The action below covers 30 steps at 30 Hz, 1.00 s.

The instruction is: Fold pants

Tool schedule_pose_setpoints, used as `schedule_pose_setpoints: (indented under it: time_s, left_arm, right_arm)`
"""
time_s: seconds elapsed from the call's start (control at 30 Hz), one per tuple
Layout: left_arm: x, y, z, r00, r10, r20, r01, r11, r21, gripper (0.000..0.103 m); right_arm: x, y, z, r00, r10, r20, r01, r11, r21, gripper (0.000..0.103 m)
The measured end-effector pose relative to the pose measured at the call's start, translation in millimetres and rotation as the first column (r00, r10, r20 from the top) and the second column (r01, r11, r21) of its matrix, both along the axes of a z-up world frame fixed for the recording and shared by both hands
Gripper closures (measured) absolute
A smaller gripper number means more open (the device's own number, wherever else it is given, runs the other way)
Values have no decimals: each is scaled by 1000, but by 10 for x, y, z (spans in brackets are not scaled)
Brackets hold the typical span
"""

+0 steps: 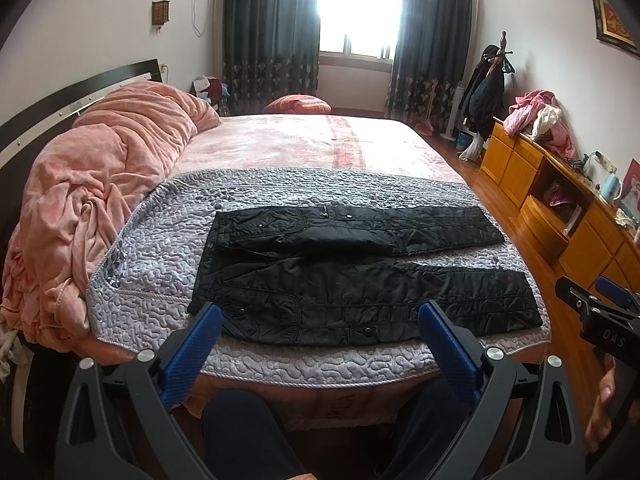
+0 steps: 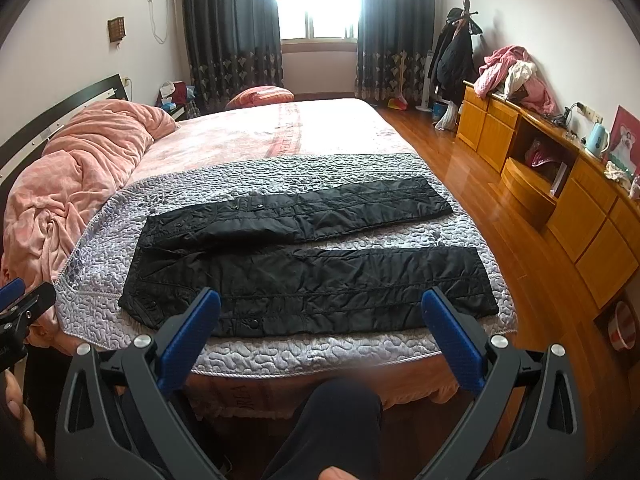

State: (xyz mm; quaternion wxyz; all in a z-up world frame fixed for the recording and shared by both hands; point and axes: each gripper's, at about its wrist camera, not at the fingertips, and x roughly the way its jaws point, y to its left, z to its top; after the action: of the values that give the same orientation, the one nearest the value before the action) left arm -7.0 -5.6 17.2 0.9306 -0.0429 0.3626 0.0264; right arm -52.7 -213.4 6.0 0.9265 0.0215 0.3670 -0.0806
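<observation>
Blue ribbed pads: line the inner faces of both black two-finger tools; both pairs of jaws stand spread wide, nothing between them.
Left gripper (image 1: 320, 324): held short of the near bed edge, above the person's dark-clad knees (image 1: 244, 432); apart from the cloth.
Right gripper (image 2: 320, 312): likewise short of the bed edge, apart from the cloth.
Writing, tool: "DAS" in pale letters on the right tool's black body, readable only in the left wrist view, at its right edge.
Hands: fingers show at the frame edges of both views, on the neighbouring tool.
Pants (image 1: 360, 280): black, quilted, snap-buttoned; laid flat across the near part of the bed, waist to the left, legs running right, the two legs slightly apart.
Quilted mat (image 1: 152, 248): grey-lilac, under the pants.
Writing, bed skirt: partial letters below the mat's near edge, not legible in full.
Bedspread (image 2: 280, 128): pink, a lettered band along it, too blurred to read.
Blanket (image 1: 104, 176): salmon, heaped at the headboard, left.
Cabinet (image 2: 580, 208): orange wood along the right wall, clothes heaped on top.
Right wrist view only: round red basin (image 2: 622, 326) on the floor by the cabinet.
Window (image 1: 360, 4): bright, between dark curtains, far wall.
</observation>
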Motion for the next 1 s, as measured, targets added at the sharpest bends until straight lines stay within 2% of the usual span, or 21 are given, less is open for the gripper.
schedule_pose_setpoints:
  time_s: [1.0]
  left_arm:
    - [7,-16,-9,1000,0,-1,0,1000,0,4]
  right_arm:
    - [-28,-55,-83,1000,-3,-5,3,1000,5,2]
